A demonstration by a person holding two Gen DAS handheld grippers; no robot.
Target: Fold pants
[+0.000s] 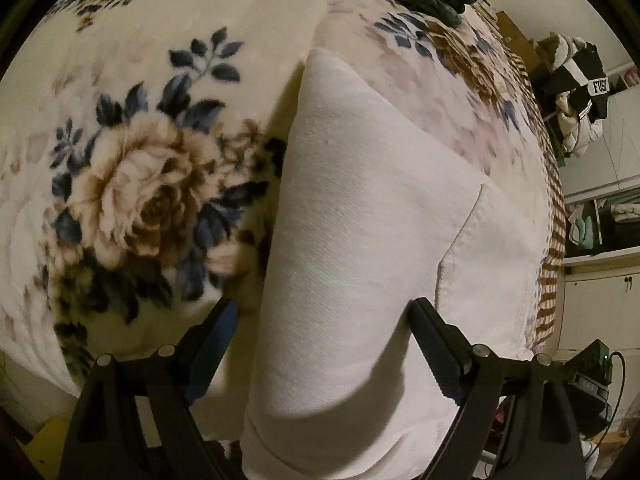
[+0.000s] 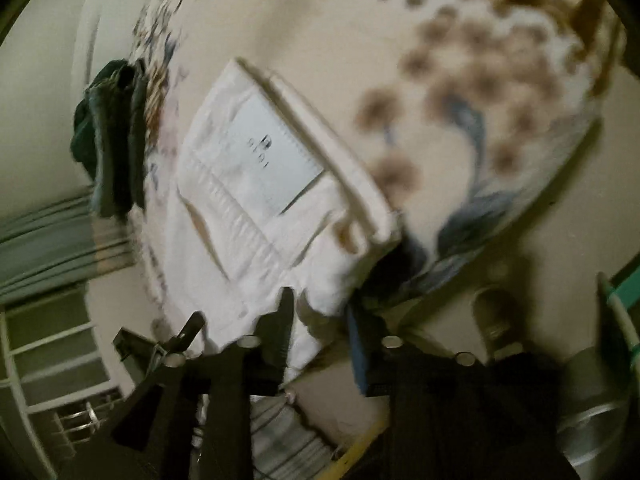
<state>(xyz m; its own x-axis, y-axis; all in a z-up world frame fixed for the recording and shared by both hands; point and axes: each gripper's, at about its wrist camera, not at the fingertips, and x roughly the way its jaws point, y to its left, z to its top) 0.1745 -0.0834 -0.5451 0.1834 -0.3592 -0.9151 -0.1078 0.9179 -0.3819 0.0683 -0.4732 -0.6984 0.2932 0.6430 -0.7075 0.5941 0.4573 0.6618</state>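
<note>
Floral blanket [image 1: 132, 184] carries white pants [image 1: 360, 240]; label [image 2: 264, 156] only right view.

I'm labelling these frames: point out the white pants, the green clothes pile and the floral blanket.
pants [image 1: 352, 216]: left wrist view, middle of the folded leg.
green pile [image 2: 110, 140]: right wrist view, its folded side.
blanket [image 1: 132, 184]: left wrist view, the rose print.

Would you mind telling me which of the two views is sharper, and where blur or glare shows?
Left wrist view: mostly sharp, weave of the white pants readable, a faint greenish glare streak across them, floral blanket slightly soft. Right wrist view: motion blur throughout, the pants' label unreadable, the blanket's spots smeared; dim, yellowish light in both.
</note>
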